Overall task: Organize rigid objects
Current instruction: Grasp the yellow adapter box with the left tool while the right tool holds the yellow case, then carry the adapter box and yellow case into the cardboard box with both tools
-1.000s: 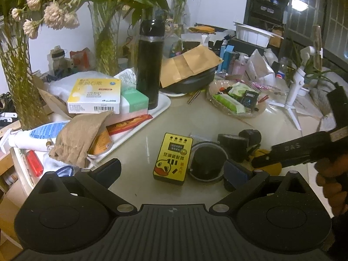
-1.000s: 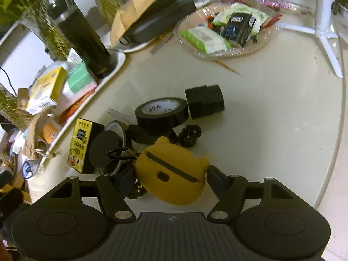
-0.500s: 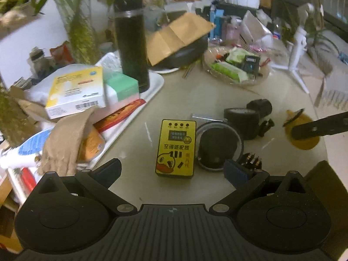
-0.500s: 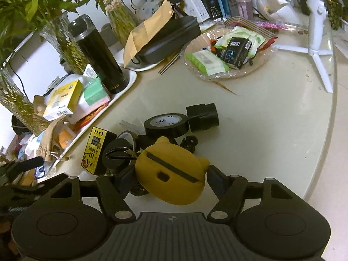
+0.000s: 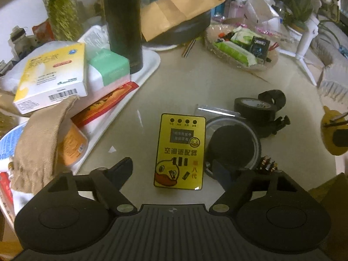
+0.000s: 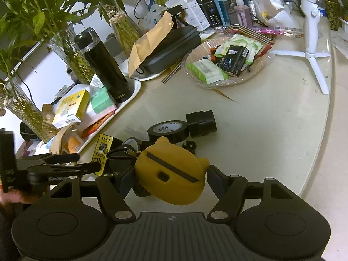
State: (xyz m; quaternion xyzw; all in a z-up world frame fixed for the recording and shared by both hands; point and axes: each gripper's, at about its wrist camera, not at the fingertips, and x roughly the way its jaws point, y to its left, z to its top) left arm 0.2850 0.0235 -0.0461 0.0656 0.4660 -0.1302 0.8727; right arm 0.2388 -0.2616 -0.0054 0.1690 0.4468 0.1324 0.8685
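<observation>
A flat yellow box with a duck print [image 5: 180,152] lies on the pale table [image 5: 195,82]. My left gripper [image 5: 171,170] hovers low over its near end. Its jaws are closing, the box lies between them, and neither pad touches it. My right gripper [image 6: 171,178] is shut on a yellow bear-shaped case [image 6: 171,171] and holds it above the table. That case [image 5: 333,134] also shows at the right edge of the left wrist view. Beside the box sit a clear ring with a black disc [image 5: 233,145], a black tape roll [image 5: 254,107] and a black cylinder [image 5: 271,96].
A white tray [image 5: 152,65] on the left carries boxes, a cloth pouch and a tall black flask [image 5: 122,21]. A plate of packets [image 5: 241,47] and a white tripod [image 5: 304,41] stand further back. Glass vases with plants [image 6: 71,54] line the left. The table edge [image 6: 322,152] curves on the right.
My left gripper moved forward and down over the yellow duck box, and its jaws narrowed. The right gripper rose a little with the yellow case still in it.
</observation>
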